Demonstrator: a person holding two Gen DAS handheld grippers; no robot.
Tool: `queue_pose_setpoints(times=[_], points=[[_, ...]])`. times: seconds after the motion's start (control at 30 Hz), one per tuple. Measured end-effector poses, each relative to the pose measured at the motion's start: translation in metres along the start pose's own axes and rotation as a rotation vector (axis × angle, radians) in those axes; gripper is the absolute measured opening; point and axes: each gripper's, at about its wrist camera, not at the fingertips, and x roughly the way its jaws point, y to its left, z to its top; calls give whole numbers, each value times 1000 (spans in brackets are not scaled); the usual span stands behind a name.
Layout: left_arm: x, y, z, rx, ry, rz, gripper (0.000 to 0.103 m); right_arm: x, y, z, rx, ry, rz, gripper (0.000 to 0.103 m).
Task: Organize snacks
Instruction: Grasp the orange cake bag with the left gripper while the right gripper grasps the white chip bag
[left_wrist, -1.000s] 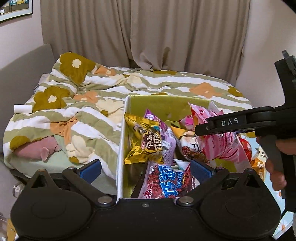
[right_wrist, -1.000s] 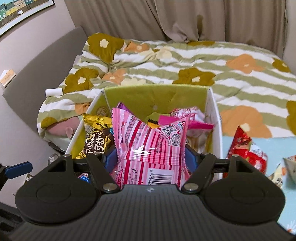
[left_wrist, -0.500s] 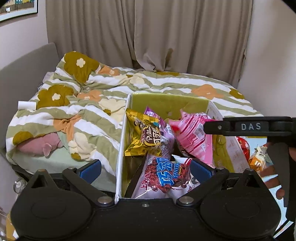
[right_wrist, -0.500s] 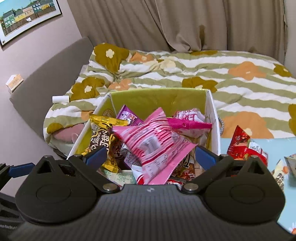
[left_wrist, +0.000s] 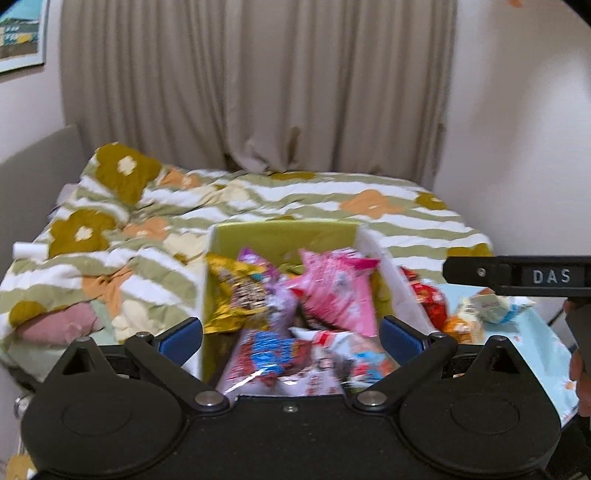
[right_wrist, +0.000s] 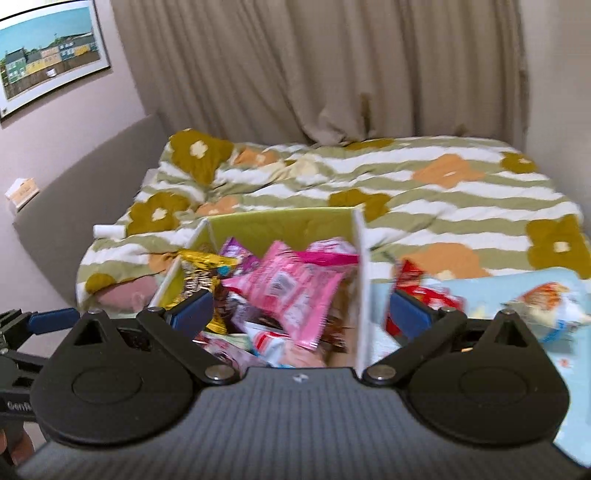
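Our left claw (left_wrist: 291, 334) hangs wide open and empty over the near end of the green box (left_wrist: 284, 236), which stands packed with snacks against the bed (left_wrist: 147, 236); our right claw (right_wrist: 301, 312) gapes fully, empty, the pink packet (right_wrist: 291, 291) lying in the box; further snack bags (right_wrist: 546, 302) wait on the blue tabletop (right_wrist: 569, 424)

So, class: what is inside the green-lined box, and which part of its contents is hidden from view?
Inside the green-lined box lie a pink packet on top, a gold packet and a purple packet. Whatever lies under the pile, and the box floor, is covered.
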Motion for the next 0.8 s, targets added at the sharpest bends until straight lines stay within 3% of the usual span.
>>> queue_pose_setpoints(times=[0.23, 0.47, 0.8], points=[[0, -42, 5, 51, -20, -101, 103, -49, -44, -9, 43, -44, -131, 103], [13, -97, 6, 110, -3, -153, 103, -70, -103, -12, 79, -77, -224, 103], [68, -182, 4, 48, 88, -122, 103, -48, -208, -1, 66, -18, -203, 103]])
